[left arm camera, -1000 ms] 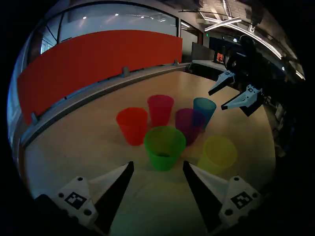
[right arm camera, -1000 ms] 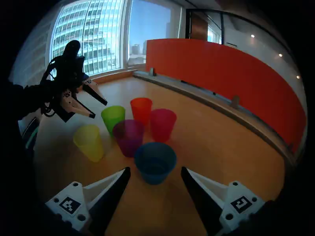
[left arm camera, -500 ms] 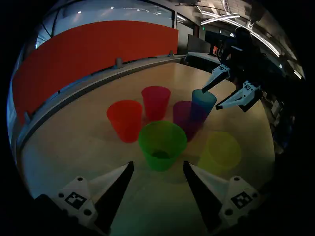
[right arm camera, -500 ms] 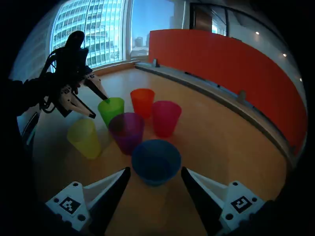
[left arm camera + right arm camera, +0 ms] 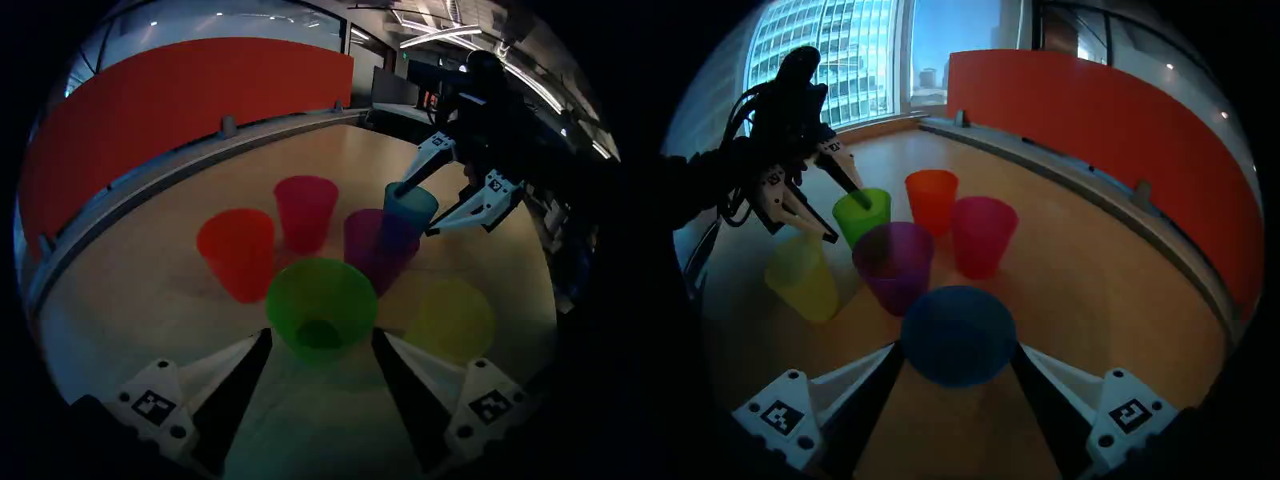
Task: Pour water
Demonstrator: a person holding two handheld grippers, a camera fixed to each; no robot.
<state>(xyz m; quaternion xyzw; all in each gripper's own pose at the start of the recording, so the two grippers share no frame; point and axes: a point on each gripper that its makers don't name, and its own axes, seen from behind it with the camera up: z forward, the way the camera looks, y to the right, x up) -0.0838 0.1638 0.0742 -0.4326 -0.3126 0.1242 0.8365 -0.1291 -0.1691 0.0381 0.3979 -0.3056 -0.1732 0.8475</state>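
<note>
Six translucent plastic cups stand close together on a pale wooden table (image 5: 136,320). All are upright with their mouths up, so each long axis is vertical and each cup tapers to a narrower base.

The left gripper (image 5: 320,332) is released, its jaws spread wide. The translucent green plastic cup (image 5: 320,292) sits between its two fingertips, and the rim comes just beside each tip. Whether they touch it I cannot tell.

The right gripper (image 5: 956,346) is likewise unclenched and straddles the translucent blue plastic cup (image 5: 958,332) in the same manner.

The two held-between cups are at opposite ends of the group. The translucent purple plastic cup (image 5: 376,244) stands between them. The translucent pink plastic cup (image 5: 304,208) and the translucent red-orange plastic cup (image 5: 238,252) are on the side toward the long orange wall panel (image 5: 160,104). The translucent yellow plastic cup (image 5: 450,320) stands on the other side, a little apart.

The left gripper view looks down into the green cup, where a darker disc lies at the bottom. It may be water or just the base. Far off in the same view, the right gripper's fingers flank the blue cup.

The right gripper view takes in a bright window (image 5: 824,64) with tall buildings beyond. There the left gripper's fingers are on either side of the green cup.
</note>
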